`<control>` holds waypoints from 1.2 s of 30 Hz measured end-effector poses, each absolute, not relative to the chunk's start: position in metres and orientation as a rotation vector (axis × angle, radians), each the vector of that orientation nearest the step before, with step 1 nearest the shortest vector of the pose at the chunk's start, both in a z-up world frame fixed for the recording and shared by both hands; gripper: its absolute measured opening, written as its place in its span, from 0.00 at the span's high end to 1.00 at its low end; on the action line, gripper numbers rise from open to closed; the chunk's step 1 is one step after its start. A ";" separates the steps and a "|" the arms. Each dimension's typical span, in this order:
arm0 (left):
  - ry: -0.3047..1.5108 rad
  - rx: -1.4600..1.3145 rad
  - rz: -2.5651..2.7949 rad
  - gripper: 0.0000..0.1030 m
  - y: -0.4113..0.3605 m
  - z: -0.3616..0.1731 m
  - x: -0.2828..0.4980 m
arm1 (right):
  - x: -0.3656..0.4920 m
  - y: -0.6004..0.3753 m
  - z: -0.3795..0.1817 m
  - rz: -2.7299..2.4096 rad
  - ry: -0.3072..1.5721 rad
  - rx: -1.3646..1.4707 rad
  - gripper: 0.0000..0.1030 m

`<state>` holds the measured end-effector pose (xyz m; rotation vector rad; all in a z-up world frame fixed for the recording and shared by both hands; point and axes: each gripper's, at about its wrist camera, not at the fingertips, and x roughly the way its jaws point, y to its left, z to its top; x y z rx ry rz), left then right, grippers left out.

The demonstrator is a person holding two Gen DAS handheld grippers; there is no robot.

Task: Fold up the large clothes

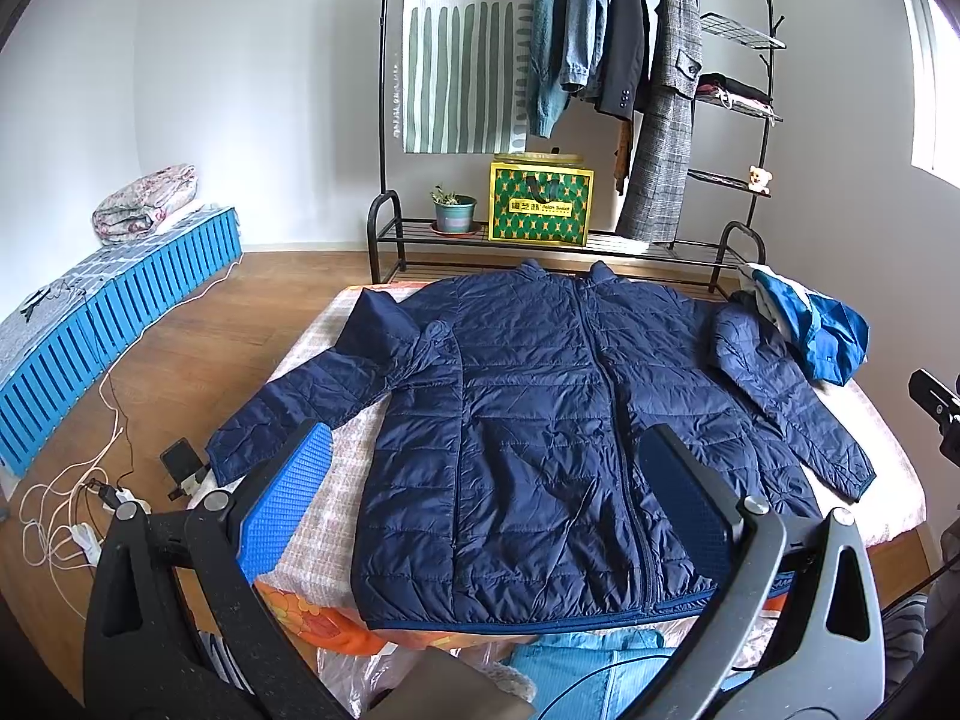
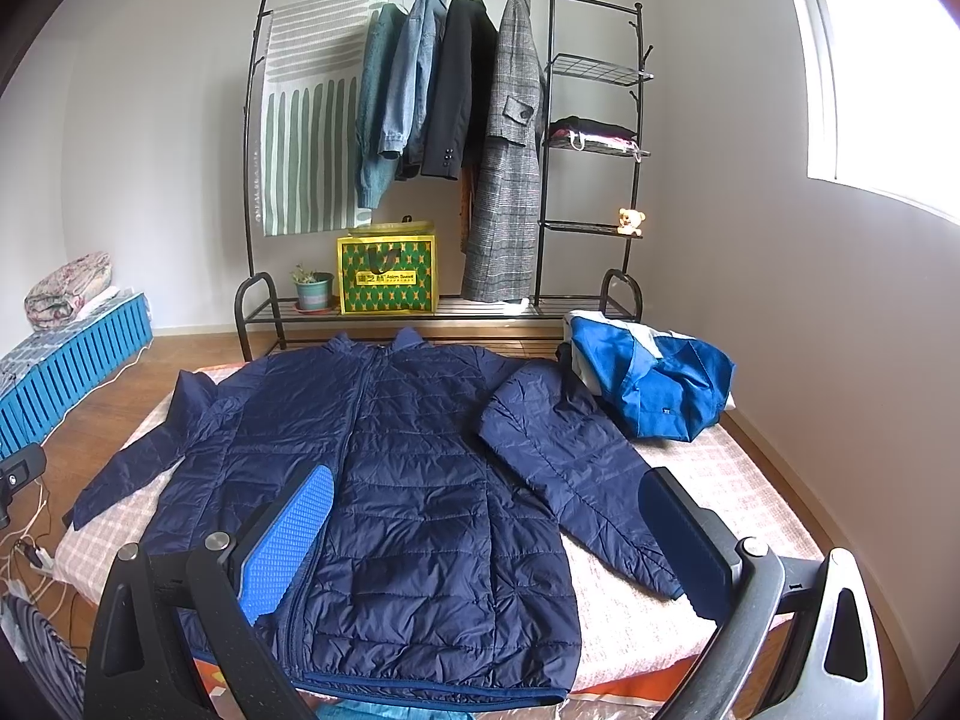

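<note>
Jacket first: the navy quilted puffer jacket (image 1: 528, 420) lies flat and zipped on the bed with the pale checked cover (image 1: 327, 480), collar towards the black metal clothes rack (image 1: 600, 240), hem nearest me, so its long axis runs straight away from both jaws. I hold my left gripper (image 1: 498, 498) above the hem end, jaws wide apart and empty; my right gripper (image 2: 486, 534) hangs over the right half of the body, jaws likewise apart and holding nothing. The left sleeve (image 1: 300, 384) angles out towards the bed's left edge, nearer my left hand; the right sleeve (image 2: 576, 468) slants outward, just ahead of my right jaws. A crumpled blue and white garment (image 2: 654, 384) sits just beyond it.
</note>
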<state>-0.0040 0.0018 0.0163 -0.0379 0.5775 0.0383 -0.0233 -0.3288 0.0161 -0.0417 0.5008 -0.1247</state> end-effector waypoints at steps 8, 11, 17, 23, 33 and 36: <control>0.579 -0.038 0.037 0.00 0.002 0.017 -0.004 | -0.018 -0.325 0.016 -0.118 0.505 -0.034 0.00; 0.578 -0.038 0.039 0.00 0.002 0.017 -0.004 | -0.015 -0.322 0.015 -0.115 0.505 -0.036 0.00; 0.585 -0.038 0.049 0.00 0.004 0.023 -0.002 | -0.008 -0.317 0.010 -0.103 0.512 -0.037 0.00; 0.599 -0.044 0.068 0.00 0.018 0.013 0.012 | 0.006 -0.306 0.005 -0.078 0.524 -0.050 0.00; 0.636 -0.100 0.072 0.00 0.065 -0.006 0.029 | 0.042 -0.244 -0.007 0.122 0.516 -0.139 0.00; 0.627 -0.100 0.103 0.00 0.082 -0.010 0.028 | 0.060 -0.214 -0.018 0.193 0.530 -0.169 0.01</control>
